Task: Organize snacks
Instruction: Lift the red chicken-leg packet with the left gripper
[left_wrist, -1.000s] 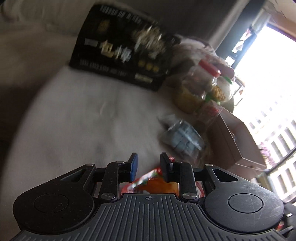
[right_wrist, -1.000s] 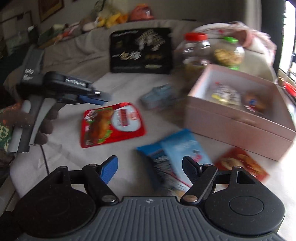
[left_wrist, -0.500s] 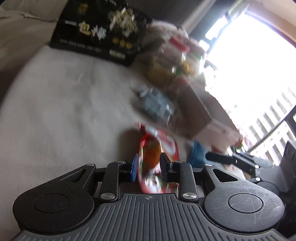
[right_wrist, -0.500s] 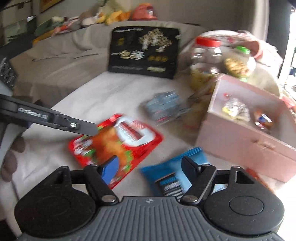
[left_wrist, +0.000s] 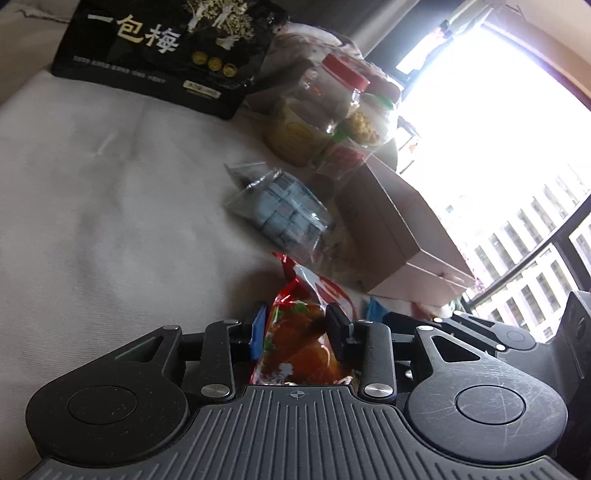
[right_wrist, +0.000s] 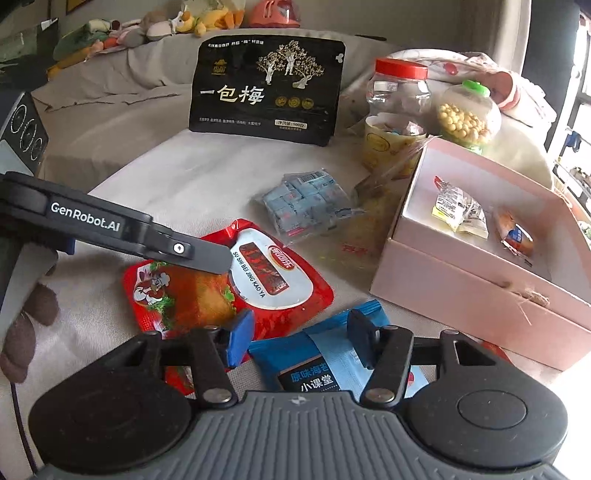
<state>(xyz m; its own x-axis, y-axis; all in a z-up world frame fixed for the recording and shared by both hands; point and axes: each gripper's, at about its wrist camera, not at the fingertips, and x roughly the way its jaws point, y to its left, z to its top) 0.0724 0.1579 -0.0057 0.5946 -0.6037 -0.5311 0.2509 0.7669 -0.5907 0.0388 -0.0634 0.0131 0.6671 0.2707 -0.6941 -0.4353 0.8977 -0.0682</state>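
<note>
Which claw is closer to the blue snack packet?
The right claw. Its jaws are closing with the blue snack packet between them. The left claw, jaws opening, is over the red roast duck packet, beside the blue one.

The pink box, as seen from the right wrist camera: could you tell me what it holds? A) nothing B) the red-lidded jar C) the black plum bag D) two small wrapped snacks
D: two small wrapped snacks lie inside the open pink box; jar and bag stand outside.
</note>
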